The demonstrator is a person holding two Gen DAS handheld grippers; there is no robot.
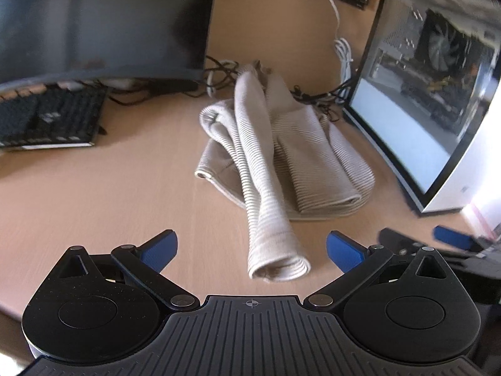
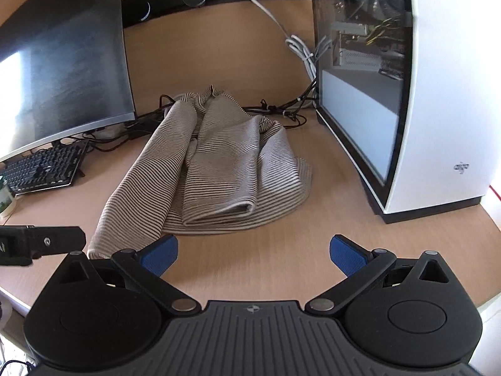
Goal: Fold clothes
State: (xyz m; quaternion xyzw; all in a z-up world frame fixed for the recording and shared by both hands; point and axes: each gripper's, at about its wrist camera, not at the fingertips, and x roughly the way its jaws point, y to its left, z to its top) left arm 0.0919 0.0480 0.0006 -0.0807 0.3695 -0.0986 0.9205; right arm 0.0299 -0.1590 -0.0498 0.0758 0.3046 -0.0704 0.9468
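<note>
On the desk (image 2: 281, 263) between monitor (image 2: 62, 56) and computer case (image 2: 438, 94), your striped top (image 2: 225, 163) looks part-folded; both left gripper (image 1: 252, 250) and right gripper (image 2: 253, 253) hover empty, jaws apart, so next tuck the sleeve (image 1: 260, 188) trailing toward the near edge.

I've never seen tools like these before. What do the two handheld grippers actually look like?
Both look alike. The left gripper and right gripper each have a black body with a ribbed grey top plate bearing a small crosshair mark, two round black discs at the sides, black link arms with silver pivot pins, and blue textured pads on the fingers. No cables or sleeves show.

"aigo" on white computer case (image 2: 444, 94)
</note>
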